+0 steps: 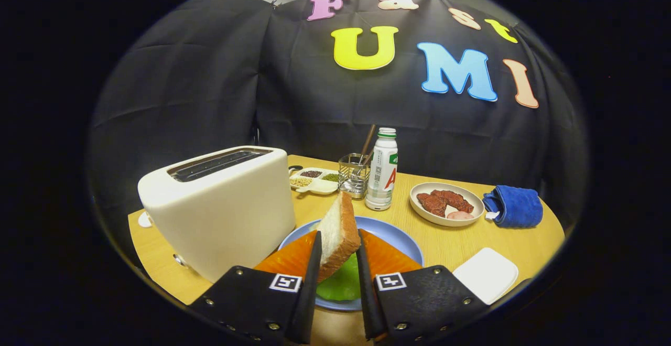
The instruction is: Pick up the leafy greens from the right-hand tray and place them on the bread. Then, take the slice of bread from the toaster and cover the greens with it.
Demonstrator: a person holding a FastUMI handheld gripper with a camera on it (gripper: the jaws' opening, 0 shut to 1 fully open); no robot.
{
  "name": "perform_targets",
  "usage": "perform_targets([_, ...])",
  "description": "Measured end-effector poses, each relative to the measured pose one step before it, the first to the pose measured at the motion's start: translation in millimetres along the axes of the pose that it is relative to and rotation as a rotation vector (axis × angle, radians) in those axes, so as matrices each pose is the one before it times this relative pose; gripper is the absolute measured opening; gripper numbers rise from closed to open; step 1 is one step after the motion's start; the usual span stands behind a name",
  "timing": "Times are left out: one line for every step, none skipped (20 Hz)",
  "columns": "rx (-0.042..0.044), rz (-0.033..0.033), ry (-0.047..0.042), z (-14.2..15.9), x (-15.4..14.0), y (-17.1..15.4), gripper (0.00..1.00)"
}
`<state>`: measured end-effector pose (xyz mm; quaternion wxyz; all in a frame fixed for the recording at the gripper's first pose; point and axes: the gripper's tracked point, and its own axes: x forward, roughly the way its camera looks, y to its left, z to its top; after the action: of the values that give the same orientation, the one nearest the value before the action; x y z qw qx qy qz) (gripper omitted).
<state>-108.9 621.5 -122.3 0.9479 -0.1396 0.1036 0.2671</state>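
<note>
Currently, step: second half, bread slice out of the toaster, being carried to cover the greens.
Gripper: fingers clamped on the slice, one on each face; slice held on edge, crust to the right.
Greens: green leaf under the slice on the blue plate, just right of the toaster. Bottom bread hidden, can't confirm.
Next move (judgement): tip slice flat, lower it centred on the leaf, then release.
Toaster slot: looks empty.
Beyond the plate: drink bottle, wire utensil holder, dish of meat.
Writing: bottle label has a large red "A"; rest too small to read.
</note>
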Motion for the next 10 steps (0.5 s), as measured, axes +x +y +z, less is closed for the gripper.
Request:
perform_targets([-0.00621,-0.00554,0.00498,-0.83,1.20,-2.94,0.42])
perform_targets([-0.00398,-0.00649,0.00150,-1.09,1.29,-3.02,0.44])
perform_targets([-0.00066,-0.00249,0.00197,-0.60,1.32,-2.20,0.44])
perform_targets([0.00408,-0.00218,0.00292,-0.65,0.64,-2.01,0.44])
perform_targets([0.00725,-0.00061,0.00236,-1.11,0.82,-1.81,0.45])
perform_targets([0.00731,0.00170,0.00236,-1.20,0.84,-0.92,0.45])
perform_targets([0.00346,0.00238,0.00086,0.72,0.52,-1.01,0.45])
perform_targets([0.00132,0.00127,0.00109,-0.57,-0.12,-1.20,0.45])
perform_targets([0.00065,0.00036,0.00181,-0.58,0.23,-1.07,0.45])
perform_targets([-0.00078,0.00062,0.00112,-0.06,0.71,-1.50,0.45])
